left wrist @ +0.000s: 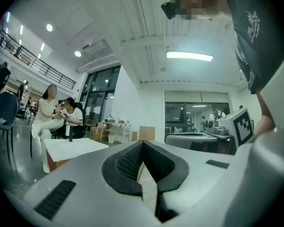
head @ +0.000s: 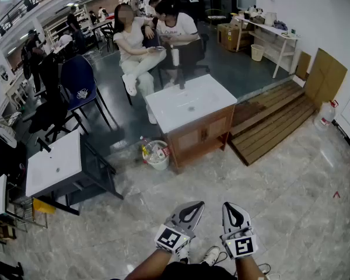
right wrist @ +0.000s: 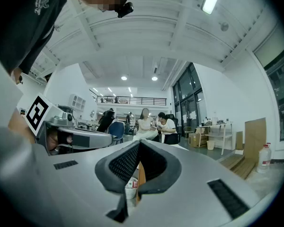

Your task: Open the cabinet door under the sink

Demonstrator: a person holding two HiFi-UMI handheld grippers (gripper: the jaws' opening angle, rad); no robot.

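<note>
The pale tiled floor lies bare between the person and the sink cabinet, which stands well ahead. Its white top sits above the shut wooden cabinet door. Stacked wooden pallets lie just to its right. A second sink on a black stand stands off to its left, and two seated people are close behind. A full waste bin sits just beside the cabinet's left front corner. Low and near the person, the left gripper and right gripper each have their jaws together.

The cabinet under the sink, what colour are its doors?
Cabinet doors are reddish-brown under a white sink top; clearest in the head view.
</note>
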